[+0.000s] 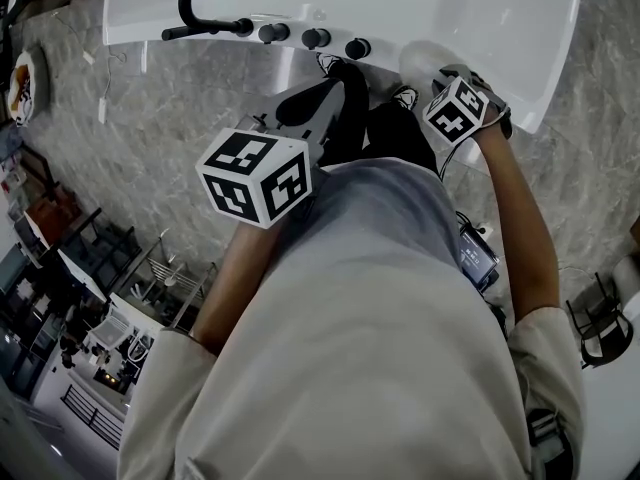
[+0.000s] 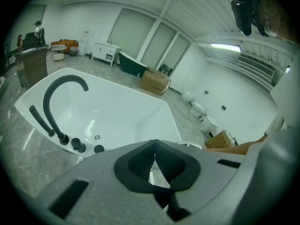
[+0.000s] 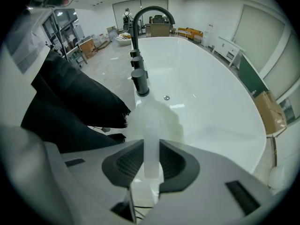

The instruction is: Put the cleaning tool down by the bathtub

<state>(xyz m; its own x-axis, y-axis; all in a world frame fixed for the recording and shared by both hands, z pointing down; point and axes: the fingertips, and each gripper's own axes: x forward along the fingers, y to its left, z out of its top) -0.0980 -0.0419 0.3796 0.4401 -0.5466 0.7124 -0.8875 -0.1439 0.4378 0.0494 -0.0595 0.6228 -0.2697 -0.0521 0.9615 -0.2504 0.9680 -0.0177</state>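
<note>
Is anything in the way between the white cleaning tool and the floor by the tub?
Only the person's own legs, beside the cleaning tool that the right tongs hold at the bathtub rim. Elsewhere, nothing visible.

The bathtub (image 1: 480, 18) runs off the head view's top edge. The tool (image 3: 151, 125) has a blurred white head, and its handle's lower end is hidden inside the right claw (image 3: 151, 161). A far figure (image 3: 126, 15) is too small to make out.
</note>
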